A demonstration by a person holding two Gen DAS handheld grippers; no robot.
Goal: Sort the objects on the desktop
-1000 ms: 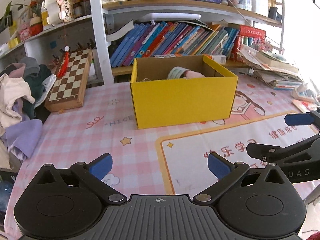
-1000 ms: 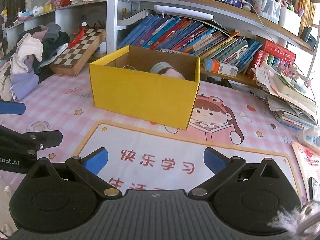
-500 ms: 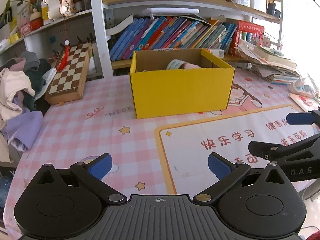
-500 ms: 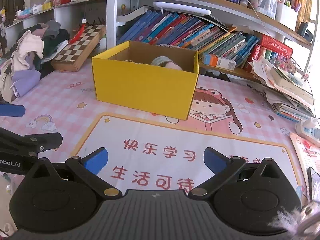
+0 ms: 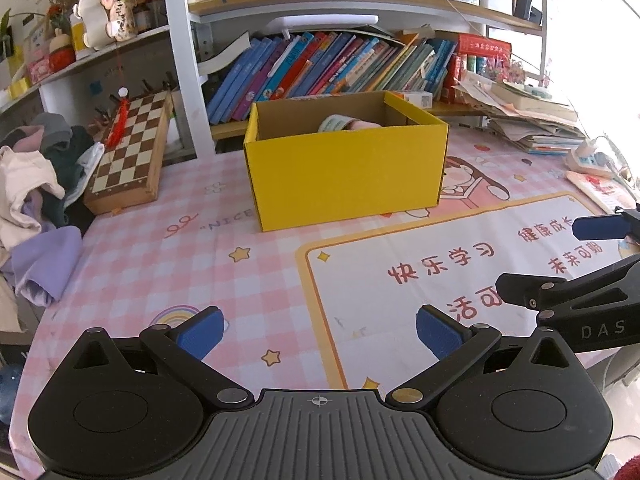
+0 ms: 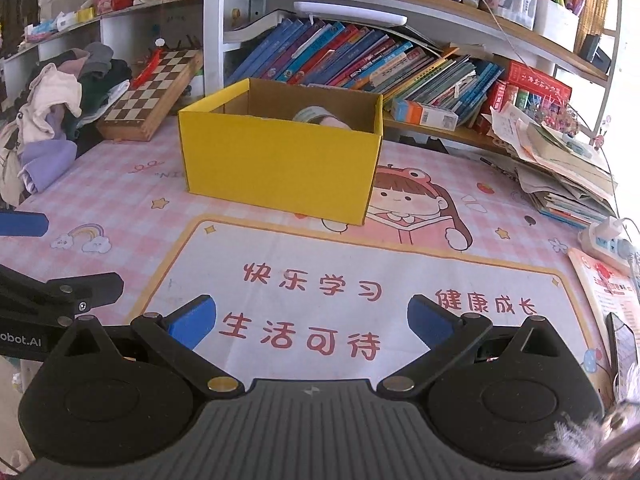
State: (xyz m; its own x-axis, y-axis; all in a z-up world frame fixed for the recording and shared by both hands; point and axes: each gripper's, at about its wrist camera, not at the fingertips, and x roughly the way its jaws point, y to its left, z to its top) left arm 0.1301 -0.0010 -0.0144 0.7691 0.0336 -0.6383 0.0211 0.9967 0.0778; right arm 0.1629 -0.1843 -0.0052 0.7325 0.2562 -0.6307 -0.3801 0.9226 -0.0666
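A yellow cardboard box (image 5: 346, 176) (image 6: 280, 166) stands open-topped on the pink checked desk mat (image 5: 168, 272). Inside it a roll of tape (image 5: 334, 123) (image 6: 310, 114) and something pink (image 5: 362, 124) show above the rim; the rest of its contents are hidden. My left gripper (image 5: 318, 334) hovers open over the mat's near edge, well short of the box, with nothing between its blue pads. My right gripper (image 6: 312, 318) is open too, empty, above the white panel with red characters (image 6: 320, 292). Each gripper shows at the edge of the other's view.
A wooden chessboard case (image 5: 130, 154) leans at the back left beside a heap of clothes (image 5: 32, 184). Shelves of books (image 5: 328, 68) run behind the box. Stacked papers (image 6: 560, 160), a power strip (image 6: 608, 242) and a red-printed booklet (image 6: 612, 296) crowd the right side.
Both grippers have drawn back and risen a little from the box, so it looks smaller and more of the mat shows. Both stayed open and empty.
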